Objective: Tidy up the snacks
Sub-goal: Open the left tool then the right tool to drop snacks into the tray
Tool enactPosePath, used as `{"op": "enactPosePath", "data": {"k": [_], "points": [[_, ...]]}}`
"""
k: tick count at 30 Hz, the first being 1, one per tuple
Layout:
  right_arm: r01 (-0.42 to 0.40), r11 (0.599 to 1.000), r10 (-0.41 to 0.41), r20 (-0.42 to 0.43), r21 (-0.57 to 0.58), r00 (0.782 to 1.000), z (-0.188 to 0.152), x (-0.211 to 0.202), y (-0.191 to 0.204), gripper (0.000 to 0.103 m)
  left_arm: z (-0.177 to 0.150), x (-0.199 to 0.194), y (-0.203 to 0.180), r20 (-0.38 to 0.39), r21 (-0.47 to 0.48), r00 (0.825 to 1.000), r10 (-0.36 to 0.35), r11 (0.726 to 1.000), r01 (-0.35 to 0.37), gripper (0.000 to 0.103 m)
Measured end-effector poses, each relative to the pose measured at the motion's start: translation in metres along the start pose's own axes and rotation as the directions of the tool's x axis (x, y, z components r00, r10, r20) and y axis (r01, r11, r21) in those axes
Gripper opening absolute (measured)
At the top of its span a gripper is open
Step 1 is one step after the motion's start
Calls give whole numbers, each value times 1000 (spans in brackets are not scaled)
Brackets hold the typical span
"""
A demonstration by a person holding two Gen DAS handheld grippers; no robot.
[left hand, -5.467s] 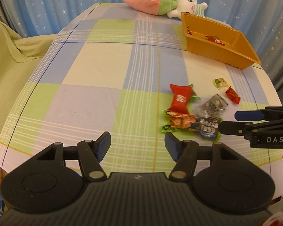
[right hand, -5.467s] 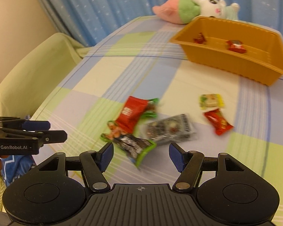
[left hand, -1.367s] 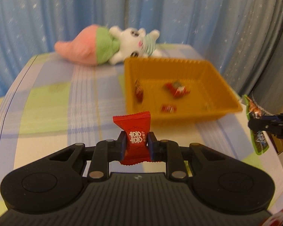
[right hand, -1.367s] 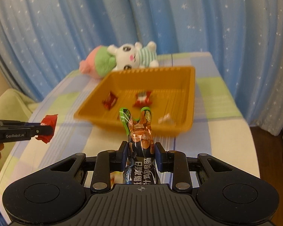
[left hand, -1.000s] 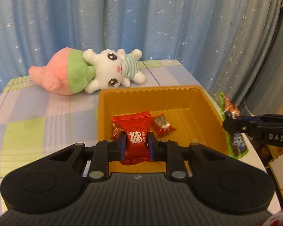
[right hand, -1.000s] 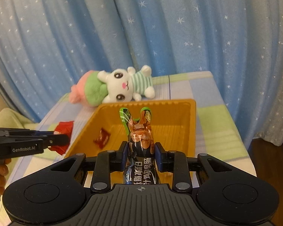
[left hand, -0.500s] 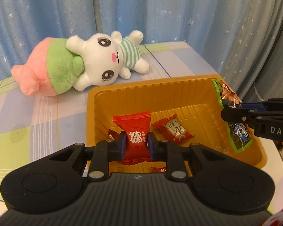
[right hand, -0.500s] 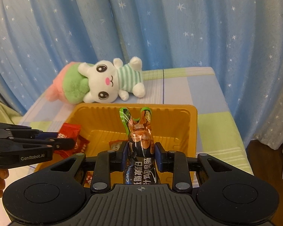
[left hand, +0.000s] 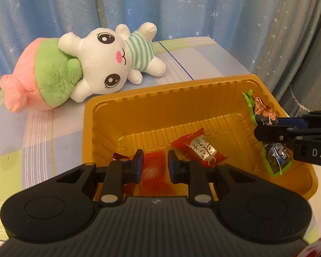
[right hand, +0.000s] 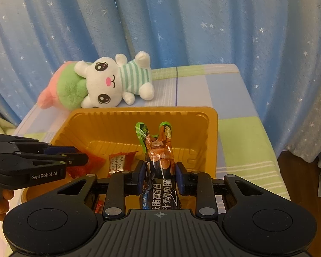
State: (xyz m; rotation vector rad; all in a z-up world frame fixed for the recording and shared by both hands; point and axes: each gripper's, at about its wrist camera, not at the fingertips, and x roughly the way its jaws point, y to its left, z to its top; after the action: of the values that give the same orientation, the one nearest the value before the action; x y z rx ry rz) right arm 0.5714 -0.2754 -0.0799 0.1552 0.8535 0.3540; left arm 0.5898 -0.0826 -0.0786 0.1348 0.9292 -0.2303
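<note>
Placing step: I judge both snacks are at the drop-off into the orange tray point(left hand: 160, 90); neither lies on its floor yet.
Left hand-held gripper point(left hand: 155, 165): its jaws are narrow and hang over the near end of the tray, pointing down into it.
Red packet point(left hand: 154, 177): it sits between the left pads but low, and it is blurred while the gripper itself is sharp. I cannot tell whether the pads press on it or it is slipping free.
Right hand-held gripper point(right hand: 159, 177): it is clamped on the green-edged sausage packet point(right hand: 158, 150), which stands upright from the pads above the tray's interior.
Cross-check: in the left wrist view the sausage packet hangs from the right tips inside the tray's right wall and clear of the floor.
Tray contents: a red candy with a white label point(left hand: 200, 150) lies on the floor just beyond the left tips. A smaller red wrapper shows beside the left finger, partly hidden.
Surroundings: the tray rests on the checked table point(left hand: 203, 60). A plush rabbit point(left hand: 96, 64) lies just behind it, apart from both grippers.
Next move, my judgement: I would spread the right jaws so the long packet falls flat inside the walls. I would confirm the red packet has dropped, then lift both grippers straight up.
Risk: the tall packet may tip against the wall and stay leaning.
</note>
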Motion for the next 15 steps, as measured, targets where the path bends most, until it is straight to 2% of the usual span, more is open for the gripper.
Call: {"op": "enactPosePath", "data": {"k": [4, 15], "points": [[2, 1000, -2, -1, -3, 1000, 0, 1, 0, 30, 0, -1, -1, 3, 13, 1000, 5, 1000, -5, 26], [22, 999, -22, -3, -29, 1000, 2, 5, 2, 30, -6, -19, 9, 19, -14, 1000, -2, 1000, 2, 29]]}}
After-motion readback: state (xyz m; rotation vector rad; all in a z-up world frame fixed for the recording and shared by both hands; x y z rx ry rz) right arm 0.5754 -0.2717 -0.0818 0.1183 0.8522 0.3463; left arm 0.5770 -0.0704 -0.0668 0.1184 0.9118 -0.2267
